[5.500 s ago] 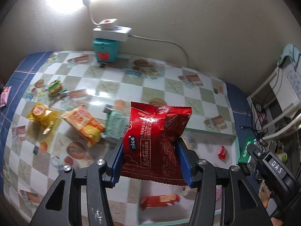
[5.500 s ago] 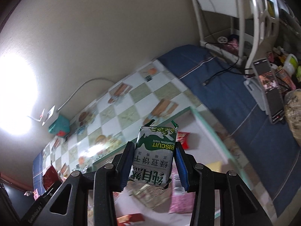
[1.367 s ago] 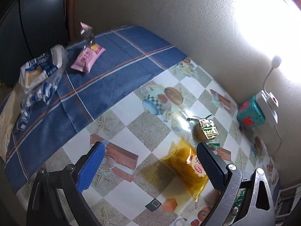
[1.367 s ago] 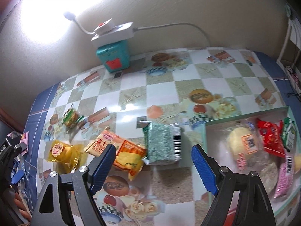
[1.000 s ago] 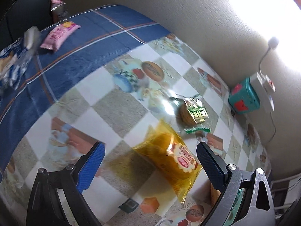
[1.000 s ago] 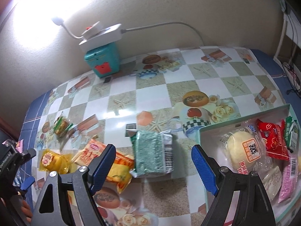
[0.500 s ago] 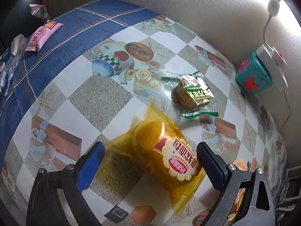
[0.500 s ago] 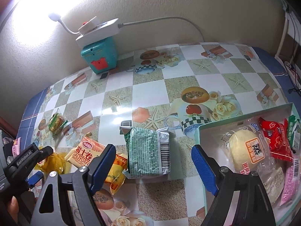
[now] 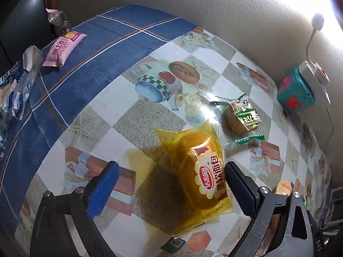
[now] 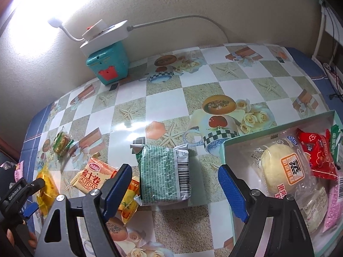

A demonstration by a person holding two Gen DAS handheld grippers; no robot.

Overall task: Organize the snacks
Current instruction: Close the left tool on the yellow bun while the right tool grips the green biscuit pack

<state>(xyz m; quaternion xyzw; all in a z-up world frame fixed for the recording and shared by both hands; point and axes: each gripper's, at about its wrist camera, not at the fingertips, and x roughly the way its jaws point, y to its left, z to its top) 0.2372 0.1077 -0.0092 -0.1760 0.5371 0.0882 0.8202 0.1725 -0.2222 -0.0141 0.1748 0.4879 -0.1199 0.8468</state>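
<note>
Left claw [image 9: 171, 184] released, jaws spread wide, straddling the yellow bun pack [image 9: 197, 177] on the bench [image 9: 90, 128]. Pack lies nearer the claw's right jaw, long axis running diagonally away between the jaws, so the left hand looks set to grab it. Pack is translucent yellow with a red-white label, flat on the bench. Right claw [image 10: 175, 184] also released, over the green pack [image 10: 164, 175], which sits just left of the box [image 10: 227, 150] of sorted snacks.

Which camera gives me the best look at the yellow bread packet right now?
Left wrist: the yellow bread packet lies large and unobstructed between the open left gripper. Right wrist shows only part of it, at the left edge.
</note>
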